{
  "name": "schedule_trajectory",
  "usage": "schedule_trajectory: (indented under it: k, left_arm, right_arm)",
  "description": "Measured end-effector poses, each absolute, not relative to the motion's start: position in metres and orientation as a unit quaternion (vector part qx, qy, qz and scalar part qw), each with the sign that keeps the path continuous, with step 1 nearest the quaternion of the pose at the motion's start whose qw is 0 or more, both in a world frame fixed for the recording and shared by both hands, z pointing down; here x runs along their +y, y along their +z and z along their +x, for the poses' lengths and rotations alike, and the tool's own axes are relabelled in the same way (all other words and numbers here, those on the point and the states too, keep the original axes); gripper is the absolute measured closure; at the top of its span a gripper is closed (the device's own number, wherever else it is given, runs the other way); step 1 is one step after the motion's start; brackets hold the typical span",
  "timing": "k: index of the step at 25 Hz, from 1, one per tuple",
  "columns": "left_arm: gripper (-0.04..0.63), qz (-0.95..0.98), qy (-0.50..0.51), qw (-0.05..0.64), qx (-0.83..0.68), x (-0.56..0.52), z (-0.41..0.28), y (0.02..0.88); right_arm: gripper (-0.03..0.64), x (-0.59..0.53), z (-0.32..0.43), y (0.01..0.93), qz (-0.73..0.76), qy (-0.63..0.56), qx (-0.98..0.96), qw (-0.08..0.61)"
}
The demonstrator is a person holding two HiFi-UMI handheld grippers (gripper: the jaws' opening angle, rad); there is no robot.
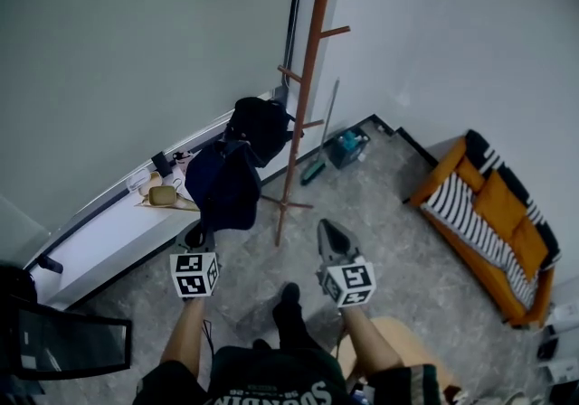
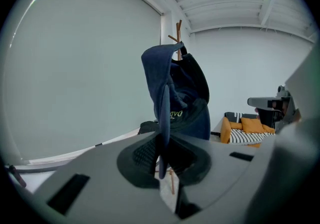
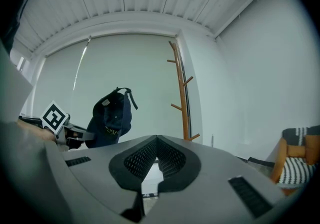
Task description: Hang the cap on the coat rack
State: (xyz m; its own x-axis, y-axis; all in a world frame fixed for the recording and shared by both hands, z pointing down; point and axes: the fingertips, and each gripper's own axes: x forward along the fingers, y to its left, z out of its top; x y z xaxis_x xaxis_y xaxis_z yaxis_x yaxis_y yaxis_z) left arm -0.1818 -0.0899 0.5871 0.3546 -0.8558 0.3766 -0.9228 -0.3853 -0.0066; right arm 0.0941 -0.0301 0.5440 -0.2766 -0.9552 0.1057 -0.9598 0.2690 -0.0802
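Note:
A dark navy cap (image 1: 223, 182) hangs upward from my left gripper (image 1: 197, 233), which is shut on its brim; in the left gripper view the cap (image 2: 176, 93) fills the middle above the left gripper (image 2: 161, 153). The wooden coat rack (image 1: 308, 78) stands in the corner just right of and beyond the cap, its pegs bare, and its top (image 2: 178, 33) peeks out behind the cap. My right gripper (image 1: 327, 230) is held lower right of the rack base, shut on nothing. The right gripper view shows the right gripper (image 3: 156, 143), the cap (image 3: 110, 118) and the rack (image 3: 181, 93).
A black bag (image 1: 260, 123) lies on the white window ledge (image 1: 99, 240) behind the cap. A broom and teal dustpan (image 1: 339, 148) lean in the corner. An orange sofa (image 1: 488, 213) stands at right, and a dark screen (image 1: 63, 340) at lower left.

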Motion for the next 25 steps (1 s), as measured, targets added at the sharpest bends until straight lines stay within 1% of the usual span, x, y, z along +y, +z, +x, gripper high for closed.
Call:
schedule_trajectory:
  k: [6,12,19,25]
  left_arm:
    - [0.580,0.813,0.161,0.101,-0.551,-0.163,-0.161,0.579]
    - [0.580,0.805,0.154,0.097,-0.565,-0.228,-0.145,0.559]
    - [0.580,0.792,0.147,0.087,-0.586,-0.278,-0.137,0.540]
    - [0.580,0.784,0.143,0.086,-0.598,-0.295,-0.140,0.531]
  right_arm:
    - [0.621,-0.110,0.107,0.529,0.594,0.060,-0.802,0.024]
    - [0.621,-0.185,0.117,0.513,0.570,0.054,-0.820,0.017]
    - [0.621,-0.245,0.134,0.494,0.556,0.033,-0.830,0.016]
    - [0.621,-0.269,0.143,0.491,0.553,0.040,-0.832,0.014]
